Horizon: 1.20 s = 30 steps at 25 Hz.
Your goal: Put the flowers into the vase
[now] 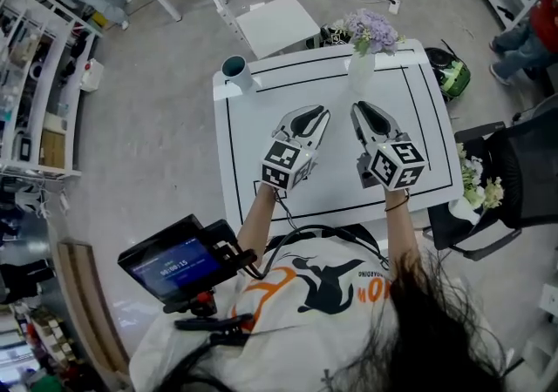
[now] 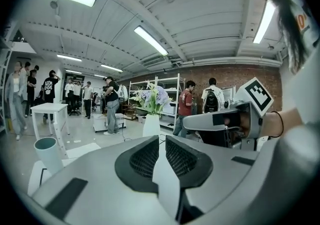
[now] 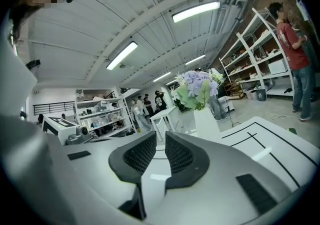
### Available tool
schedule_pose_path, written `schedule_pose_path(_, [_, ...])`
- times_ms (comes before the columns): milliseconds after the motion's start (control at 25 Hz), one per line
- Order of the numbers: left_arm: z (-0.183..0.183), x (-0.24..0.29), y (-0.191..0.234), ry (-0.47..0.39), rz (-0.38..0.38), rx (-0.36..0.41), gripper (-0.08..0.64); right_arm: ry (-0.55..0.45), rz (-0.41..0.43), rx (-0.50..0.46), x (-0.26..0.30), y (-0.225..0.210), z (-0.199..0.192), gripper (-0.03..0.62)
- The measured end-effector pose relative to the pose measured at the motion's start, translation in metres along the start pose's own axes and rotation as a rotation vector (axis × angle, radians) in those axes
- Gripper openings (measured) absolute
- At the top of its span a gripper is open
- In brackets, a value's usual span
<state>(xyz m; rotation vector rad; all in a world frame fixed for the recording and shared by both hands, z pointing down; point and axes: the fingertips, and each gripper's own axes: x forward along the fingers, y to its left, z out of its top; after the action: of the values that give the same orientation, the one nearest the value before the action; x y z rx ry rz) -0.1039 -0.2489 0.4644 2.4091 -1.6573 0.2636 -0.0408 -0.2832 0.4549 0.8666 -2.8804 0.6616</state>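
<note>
A white vase (image 1: 360,70) stands at the far edge of the white table (image 1: 261,181), with purple flowers and green leaves (image 1: 373,30) in it. Both grippers hover over the middle of the table, side by side, pointing toward the vase. My left gripper (image 1: 316,116) has its jaws close together with a narrow gap and nothing between them (image 2: 160,139). My right gripper (image 1: 362,111) stands the same way, empty (image 3: 160,136). The vase (image 3: 206,121) and flowers (image 3: 197,86) rise just right of the right jaws. In the left gripper view the vase (image 2: 151,125) stands straight ahead.
A teal cup (image 1: 234,66) sits at the table's far left corner. A bunch of pale flowers (image 1: 478,185) lies on a dark chair to the right. A small white table (image 1: 277,23) and a green helmet (image 1: 452,77) stand beyond. Several people stand in the background.
</note>
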Motion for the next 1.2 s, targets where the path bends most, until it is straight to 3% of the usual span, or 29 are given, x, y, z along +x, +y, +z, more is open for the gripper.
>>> schedule_pose_path(640, [-0.034, -0.119, -0.025, 0.009, -0.124, 0.02, 0.02, -0.072, -0.117, 0.056, -0.051, 0.119, -0.059, 0.018])
schedule_pose_path(920, [-0.053, -0.148, -0.056, 0.022, -0.185, -0.008, 0.018, -0.046, -0.162, 0.069, -0.084, 0.143, -0.086, 0.017])
schedule_pose_path(1200, [-0.055, -0.16, -0.07, 0.017, -0.197, -0.023, 0.018, -0.032, -0.175, 0.048, -0.096, 0.153, -0.095, 0.015])
